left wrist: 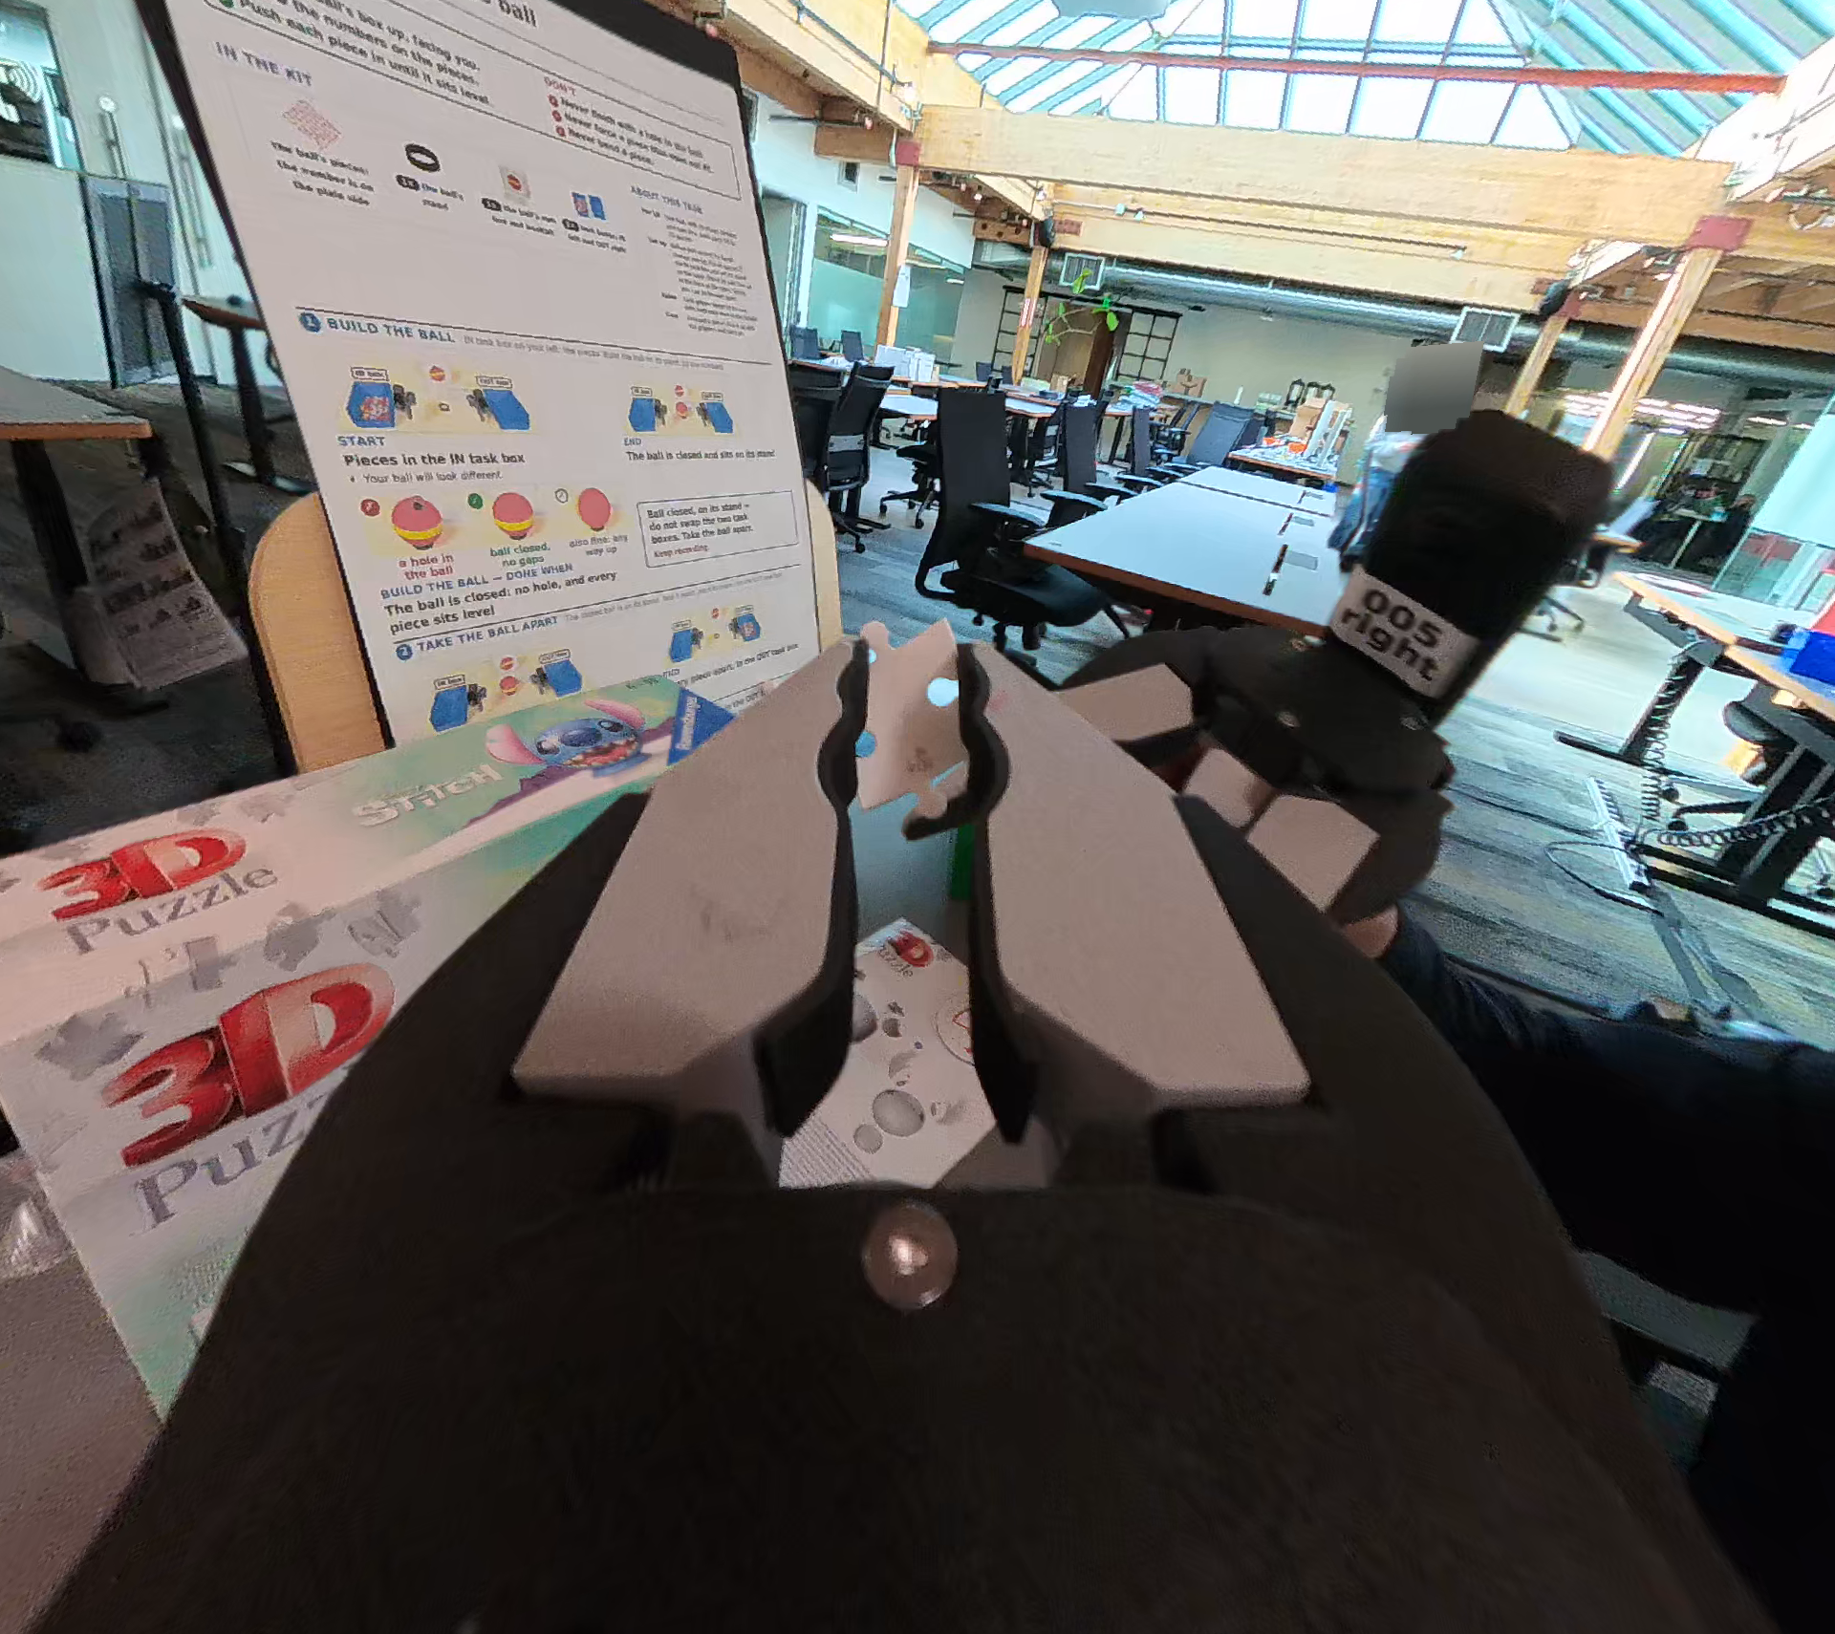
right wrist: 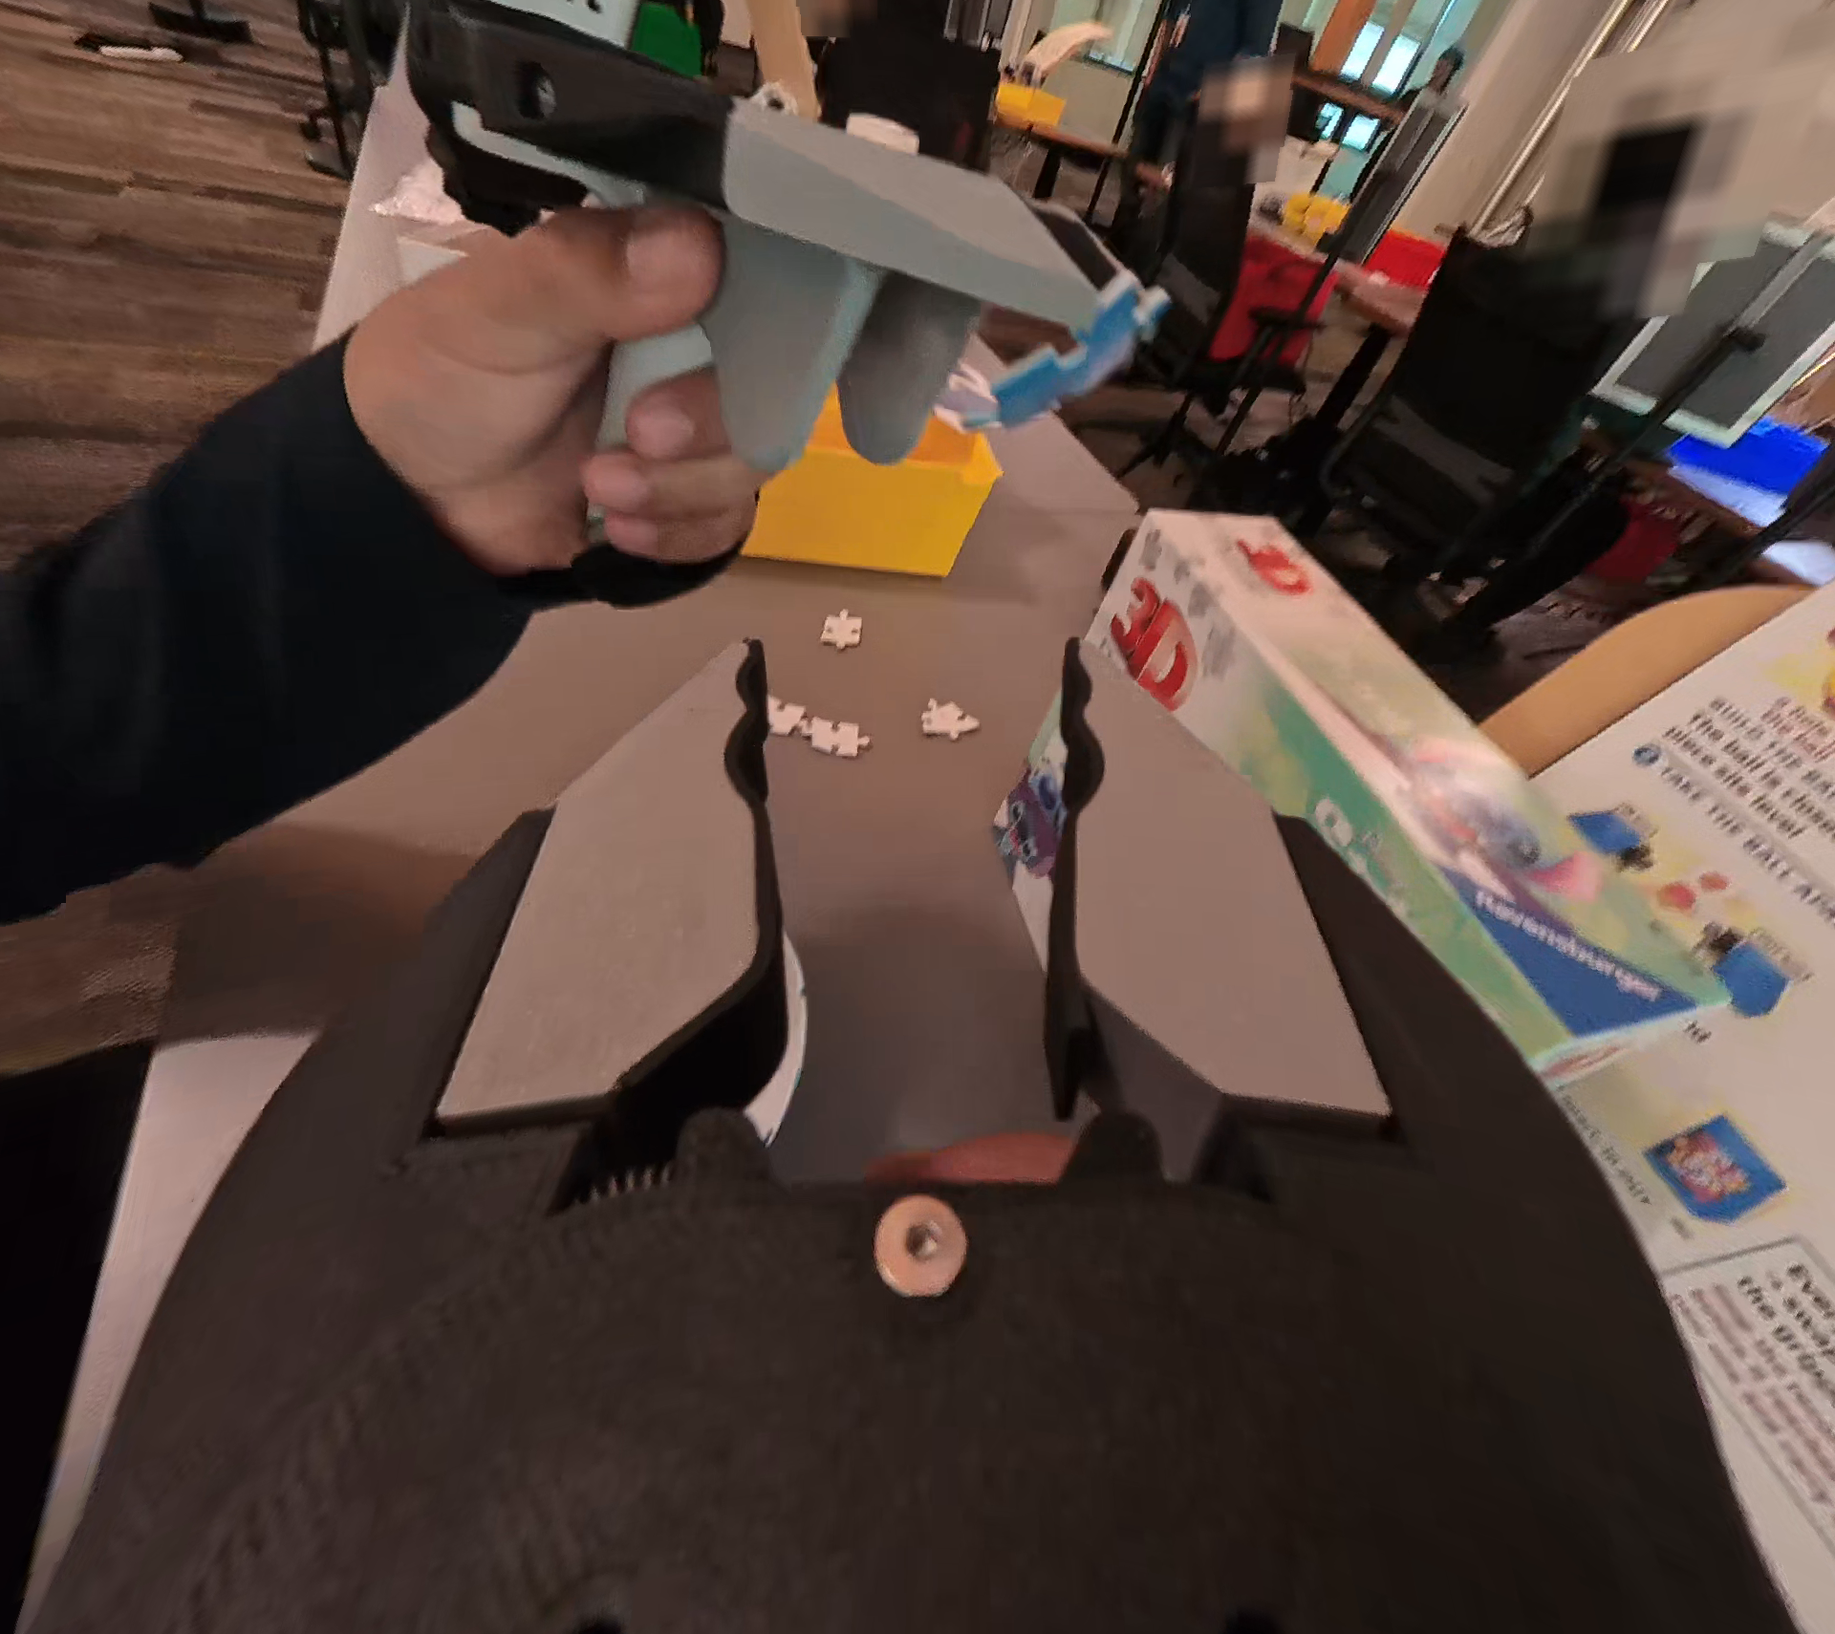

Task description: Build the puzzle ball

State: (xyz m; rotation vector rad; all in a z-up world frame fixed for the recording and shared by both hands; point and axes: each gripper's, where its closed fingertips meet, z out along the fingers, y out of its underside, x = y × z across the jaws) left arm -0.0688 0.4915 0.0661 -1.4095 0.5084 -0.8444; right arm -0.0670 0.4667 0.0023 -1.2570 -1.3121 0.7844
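My left gripper (left wrist: 909, 728) is shut on a puzzle piece (left wrist: 909, 723) and holds it up in the air, its pale back facing the camera. In the right wrist view the same gripper (right wrist: 1082, 355) shows at upper left, held by a hand, with the piece's blue printed side (right wrist: 1072, 360) at its tips. My right gripper (right wrist: 909, 703) is open and empty, low over the grey table (right wrist: 635, 693). Several loose white puzzle pieces (right wrist: 844, 728) lie on the table just beyond its fingertips. The right gripper (left wrist: 1291, 752) also shows in the left wrist view, to the right.
The puzzle box (right wrist: 1321, 752) lies on its side at the right, also in the left wrist view (left wrist: 248, 941). A yellow bin (right wrist: 874, 504) stands at the table's far end. An instruction sheet (left wrist: 496, 296) stands behind the box. Desks and chairs fill the room beyond. The left gripper's tips are roughly 7 cm from the right gripper's.
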